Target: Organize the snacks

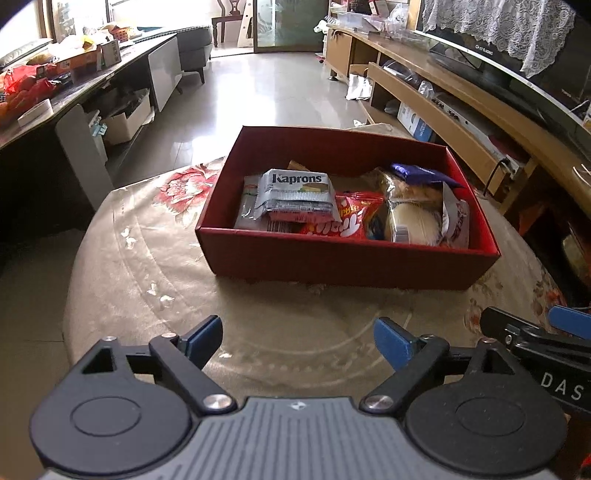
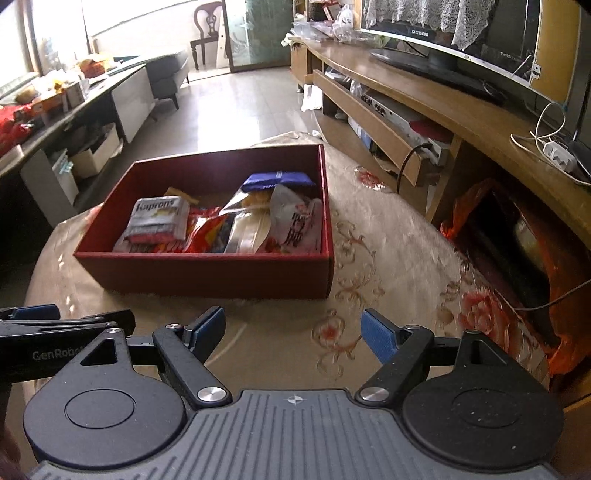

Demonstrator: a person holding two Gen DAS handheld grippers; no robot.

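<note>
**Snacks in the red box, both tongs empty**

We note a red box (image 1: 347, 258) sitting on a round table (image 1: 147, 280) covered with a beige cloth printed with red flowers. The box is open-topped and stands well ahead of both tools, nearer the far side of the table.

Inside the box, seen from the left wrist view:
- a grey Kaprons packet (image 1: 295, 192) lying on top at the left, over other flat packets;
- a red snack bag (image 1: 347, 218) in the middle, against the near wall;
- a clear bag of pale pastry (image 1: 410, 218) to the right of it;
- a blue packet (image 1: 421, 173) behind that, toward the far right corner;
- a white wrapper with red print (image 1: 458, 218) against the right wall.

The left gripper (image 1: 297, 338) is released: its blue pads stand wide apart with only tablecloth showing between them. The right gripper (image 2: 293, 330) is likewise released, jaws spread, nothing between the pads. We see them side by side, close together; each one's fingers edge into the other's view. Neither touches the box.

Around the table: a long wooden TV cabinet (image 2: 424, 103) to the right carrying a television (image 2: 443, 33) draped with lace, a dark low table (image 1: 92, 81) cluttered with goods to the left, and a tiled floor (image 1: 277, 96) running to a glass door at the back.
</note>
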